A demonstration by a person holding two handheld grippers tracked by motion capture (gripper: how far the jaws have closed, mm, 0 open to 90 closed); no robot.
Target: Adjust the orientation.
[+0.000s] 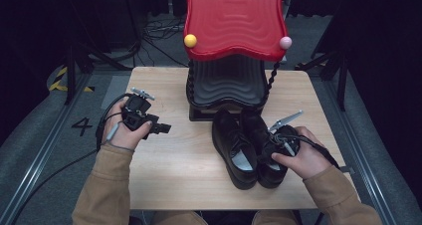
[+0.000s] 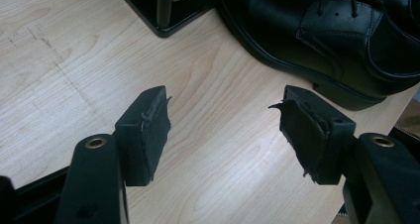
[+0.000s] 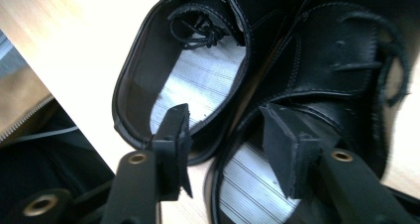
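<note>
1. A pair of black leather lace-up shoes [image 1: 249,145] is seen on the light wooden table [image 1: 174,175], side by side and touching, right of centre, heels toward the person and toes toward a black-and-red rack [image 1: 226,51] at the table's far side.
2. Pale grey striped insoles [image 3: 208,85] and loose black laces are shown inside the openings in the right gripper view.
3. The right gripper [image 3: 225,130] is held over the heel ends of the shoes, its jaws spread; one jaw is placed above the opening of one shoe, the other above the neighbouring shoe, and nothing is pinched.
4. The right hand [image 1: 303,158] is wrapped around that gripper just beside the shoes.
5. The left gripper [image 2: 225,130] is held by the left hand [image 1: 127,133] over bare table at the left, pointed toward the shoes, its jaws spread and empty.
</note>
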